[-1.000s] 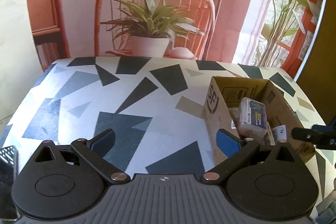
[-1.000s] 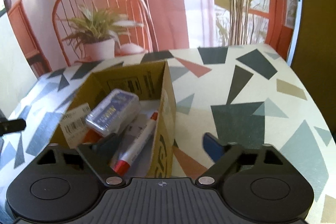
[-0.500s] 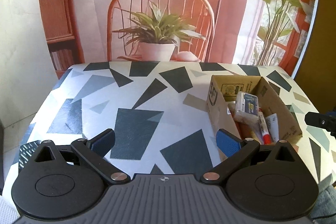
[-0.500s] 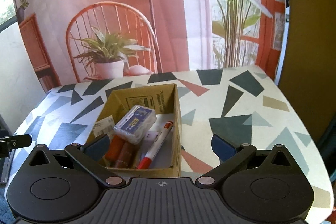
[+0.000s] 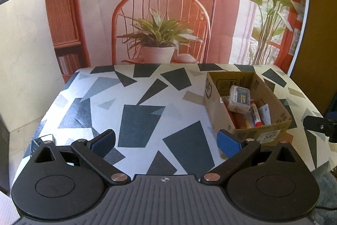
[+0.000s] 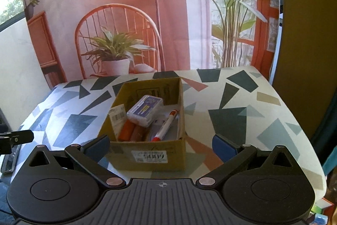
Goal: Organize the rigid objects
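An open cardboard box (image 6: 147,153) stands on the patterned table; it also shows in the left wrist view (image 5: 210,102) at the right. Inside lie a clear plastic case (image 6: 145,110), a red-capped white marker (image 6: 166,125), orange and brown tubes (image 6: 130,130) and a paper tag (image 6: 117,117). The case (image 5: 239,98) and marker (image 5: 256,116) show in the left wrist view too. My right gripper (image 6: 161,146) is open and empty, just before the box's near wall. My left gripper (image 5: 166,140) is open and empty over bare table, left of the box.
The table (image 5: 137,115) carries a pattern of dark triangles. Behind it hangs a printed backdrop with a chair, potted plant and lamp (image 5: 160,20). A dark flat object (image 6: 10,158) lies at the table's left edge. The other gripper's tip (image 5: 316,122) shows at the right.
Both grippers have pulled back and up from the table, so the box looks smaller and farther. Both stayed open and empty. The box's contents have not moved.
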`<state>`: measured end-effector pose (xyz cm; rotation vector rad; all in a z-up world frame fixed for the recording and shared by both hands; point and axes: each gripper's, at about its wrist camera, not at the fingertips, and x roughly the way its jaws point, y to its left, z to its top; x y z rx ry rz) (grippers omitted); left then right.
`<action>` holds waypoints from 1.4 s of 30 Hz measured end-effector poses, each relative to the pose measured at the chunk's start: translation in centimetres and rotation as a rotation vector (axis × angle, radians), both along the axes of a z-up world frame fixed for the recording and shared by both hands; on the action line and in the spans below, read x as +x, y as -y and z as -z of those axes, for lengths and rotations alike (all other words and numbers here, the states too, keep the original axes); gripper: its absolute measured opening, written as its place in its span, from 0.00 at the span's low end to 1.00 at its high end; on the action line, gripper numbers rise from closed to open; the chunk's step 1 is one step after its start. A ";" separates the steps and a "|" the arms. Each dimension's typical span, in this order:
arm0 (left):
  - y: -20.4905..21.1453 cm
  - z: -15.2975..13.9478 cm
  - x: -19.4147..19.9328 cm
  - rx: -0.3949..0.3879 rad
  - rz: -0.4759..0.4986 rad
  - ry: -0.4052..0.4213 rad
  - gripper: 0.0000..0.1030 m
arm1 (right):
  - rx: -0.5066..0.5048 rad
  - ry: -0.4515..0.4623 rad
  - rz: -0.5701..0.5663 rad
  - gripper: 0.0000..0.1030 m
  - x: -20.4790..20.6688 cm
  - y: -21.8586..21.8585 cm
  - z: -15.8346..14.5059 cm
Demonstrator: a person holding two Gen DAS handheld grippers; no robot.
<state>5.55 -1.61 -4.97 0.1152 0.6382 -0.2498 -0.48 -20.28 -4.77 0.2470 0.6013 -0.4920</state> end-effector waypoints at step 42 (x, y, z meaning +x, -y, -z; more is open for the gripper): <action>0.4 0.6 -0.2 0.029 -0.043 -0.024 1.00 | -0.040 -0.006 -0.025 1.00 -0.7 -1.4 0.8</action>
